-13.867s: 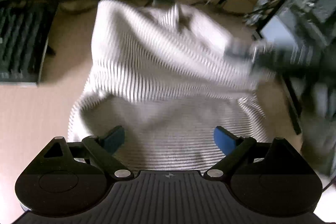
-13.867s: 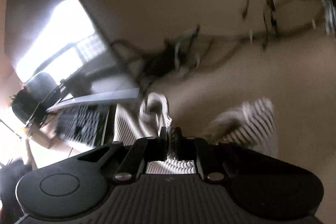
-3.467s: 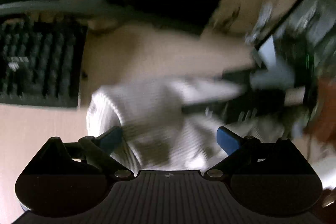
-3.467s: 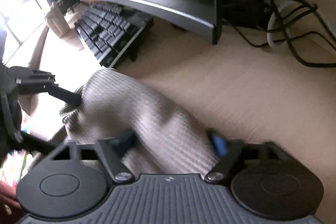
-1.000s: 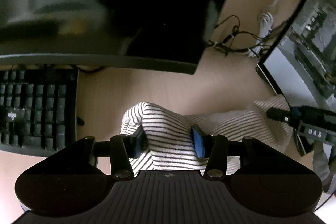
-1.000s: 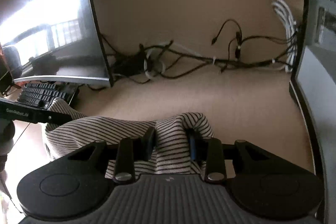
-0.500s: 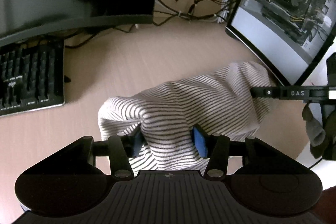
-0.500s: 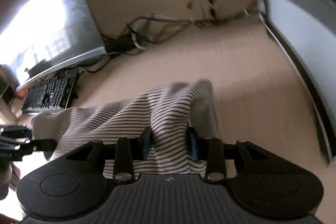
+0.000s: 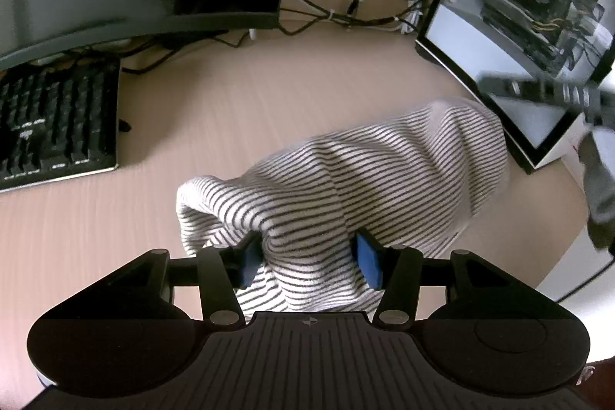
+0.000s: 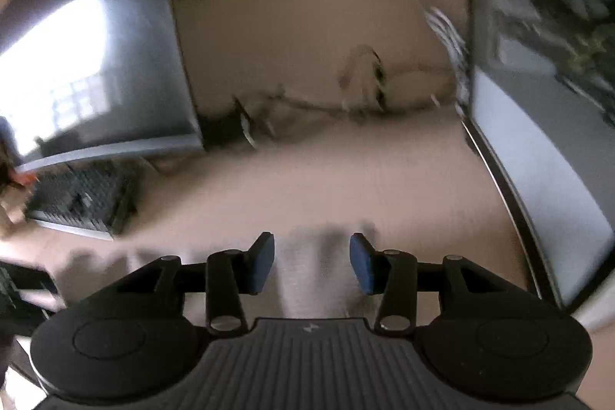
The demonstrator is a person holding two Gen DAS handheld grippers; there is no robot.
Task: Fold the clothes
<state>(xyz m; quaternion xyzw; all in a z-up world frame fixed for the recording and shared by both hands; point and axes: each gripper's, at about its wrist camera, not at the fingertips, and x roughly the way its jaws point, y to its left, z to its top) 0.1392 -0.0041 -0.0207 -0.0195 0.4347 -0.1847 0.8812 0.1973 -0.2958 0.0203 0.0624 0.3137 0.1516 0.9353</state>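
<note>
Left gripper point(image 9: 309, 258): jaws part-open around a raised fold of the striped garment point(image 9: 369, 175), the cloth bulging between the blue pads point(image 9: 368, 262); whether the pads still press it cannot be told. The garment lies bunched on the bench point(image 9: 269, 102), spreading ahead and to the right of these jaws. Right gripper point(image 10: 312, 264): jaws opening, a blurred pale strip of cloth between them with a gap on each side. Keyboard point(image 9: 54, 125) to the left of the left jaws; cables point(image 9: 346, 10) far ahead.
</note>
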